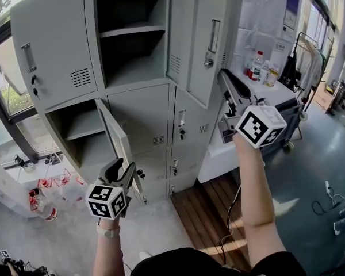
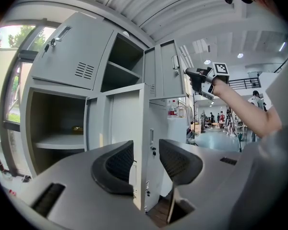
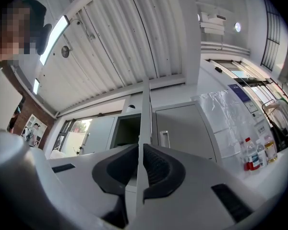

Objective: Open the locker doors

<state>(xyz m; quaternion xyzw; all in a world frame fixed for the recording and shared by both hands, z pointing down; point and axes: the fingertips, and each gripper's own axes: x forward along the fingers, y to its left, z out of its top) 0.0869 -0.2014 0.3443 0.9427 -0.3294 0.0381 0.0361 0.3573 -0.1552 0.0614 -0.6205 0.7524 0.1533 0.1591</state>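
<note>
Right tool (image 3: 140,153) grips upper locker door (image 1: 210,45) edge; poster (image 1: 292,3) print unreadable.

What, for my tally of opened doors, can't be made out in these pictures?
- Head view: the left column's bottom lockers, hidden behind the swung-out lower door and the left gripper.
- Head view: the locker cabinet's top, cut off by the frame edge.
- Left gripper view: the small yellowish thing on the shelf, too small and dim.
</note>
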